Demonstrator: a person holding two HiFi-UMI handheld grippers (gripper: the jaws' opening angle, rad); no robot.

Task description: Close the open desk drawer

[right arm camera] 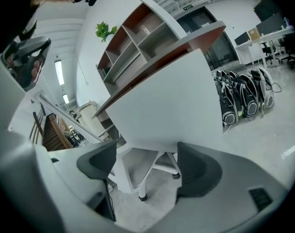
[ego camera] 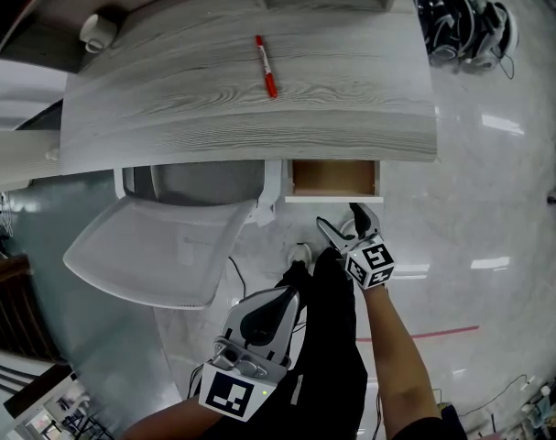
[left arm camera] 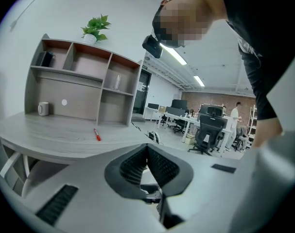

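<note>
The desk drawer (ego camera: 332,178) stands pulled out under the right end of the grey wood desk (ego camera: 213,108), its brown inside showing behind a white front (ego camera: 332,198). My right gripper (ego camera: 340,220) is open, just in front of that drawer front and apart from it. In the right gripper view the white drawer front (right arm camera: 166,106) fills the space above the spread jaws of the right gripper (right arm camera: 147,166). My left gripper (ego camera: 289,295) is shut on nothing, held low by the person's leg. The left gripper (left arm camera: 147,152) points toward the desk top.
A red marker (ego camera: 267,65) lies on the desk, and a white mug (ego camera: 98,31) stands at its back left. A white office chair (ego camera: 158,246) is pushed in left of the drawer. Backpacks (ego camera: 465,21) lie on the floor far right. Shelves (left arm camera: 79,81) rise behind the desk.
</note>
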